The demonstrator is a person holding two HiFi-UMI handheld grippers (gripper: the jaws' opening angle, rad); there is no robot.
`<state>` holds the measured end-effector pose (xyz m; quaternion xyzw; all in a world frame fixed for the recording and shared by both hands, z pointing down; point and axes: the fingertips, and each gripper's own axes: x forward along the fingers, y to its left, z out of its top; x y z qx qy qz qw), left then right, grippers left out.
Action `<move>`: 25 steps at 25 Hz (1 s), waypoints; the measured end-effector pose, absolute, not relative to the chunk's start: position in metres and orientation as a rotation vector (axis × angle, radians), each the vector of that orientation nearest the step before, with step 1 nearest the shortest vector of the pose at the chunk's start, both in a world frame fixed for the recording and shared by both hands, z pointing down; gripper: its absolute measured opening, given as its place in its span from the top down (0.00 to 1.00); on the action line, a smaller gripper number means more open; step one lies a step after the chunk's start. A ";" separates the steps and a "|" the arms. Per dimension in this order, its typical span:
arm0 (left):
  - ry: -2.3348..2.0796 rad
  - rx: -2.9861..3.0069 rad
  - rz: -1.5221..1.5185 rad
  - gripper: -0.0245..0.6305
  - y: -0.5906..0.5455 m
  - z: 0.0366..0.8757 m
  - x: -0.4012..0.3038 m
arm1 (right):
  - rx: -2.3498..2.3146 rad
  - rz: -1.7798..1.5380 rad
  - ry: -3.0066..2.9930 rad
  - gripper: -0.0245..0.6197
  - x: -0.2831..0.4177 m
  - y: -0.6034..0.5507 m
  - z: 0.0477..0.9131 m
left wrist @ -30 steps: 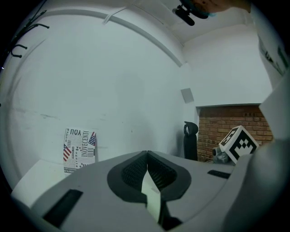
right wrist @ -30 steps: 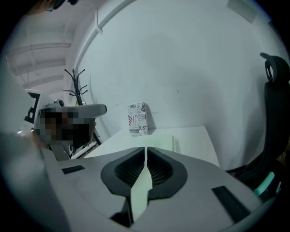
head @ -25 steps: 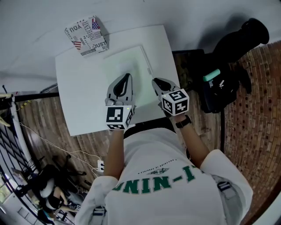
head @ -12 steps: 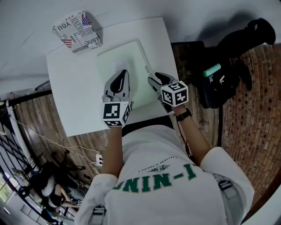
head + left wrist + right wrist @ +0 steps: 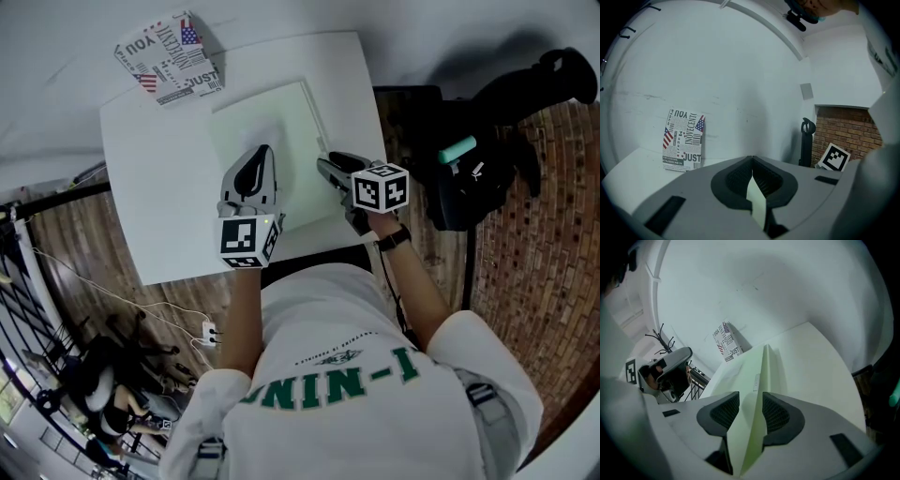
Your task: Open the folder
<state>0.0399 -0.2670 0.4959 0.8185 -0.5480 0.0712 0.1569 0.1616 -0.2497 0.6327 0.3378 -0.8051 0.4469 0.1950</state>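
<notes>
Folder (image 5: 267,127), pale green, thin & flat, is seen whole only in head view, laid on the white surface (image 5: 150,197) near a printed box (image 5: 171,58). Left tongs (image 5: 752,164) are shown by own view pinched tight on a folder sheet. Right tongs (image 5: 751,404) have just been opening: jaws stand wide, w/ the folder's edge between the ribbed pads (image 5: 776,414), not gripped.

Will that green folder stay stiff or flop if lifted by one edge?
Likely flops: the folder cover pinched in the left gripper looks sheet-thin. Probably light, being so flat on the table. Its smooth face may slide when pushed.
</notes>
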 end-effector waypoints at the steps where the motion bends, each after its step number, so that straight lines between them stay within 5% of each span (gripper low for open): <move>1: -1.572 2.340 0.204 0.94 -0.267 0.496 0.038 | 0.947 1.273 -2.255 0.72 0.161 -0.249 0.633; 5: -1.583 2.330 0.207 0.94 -0.263 0.497 0.031 | 0.982 1.317 -2.248 0.82 0.160 -0.248 0.633; 25: -1.653 2.308 0.135 0.94 -0.228 0.471 -0.004 | 1.020 1.208 -2.371 0.86 0.138 -0.237 0.562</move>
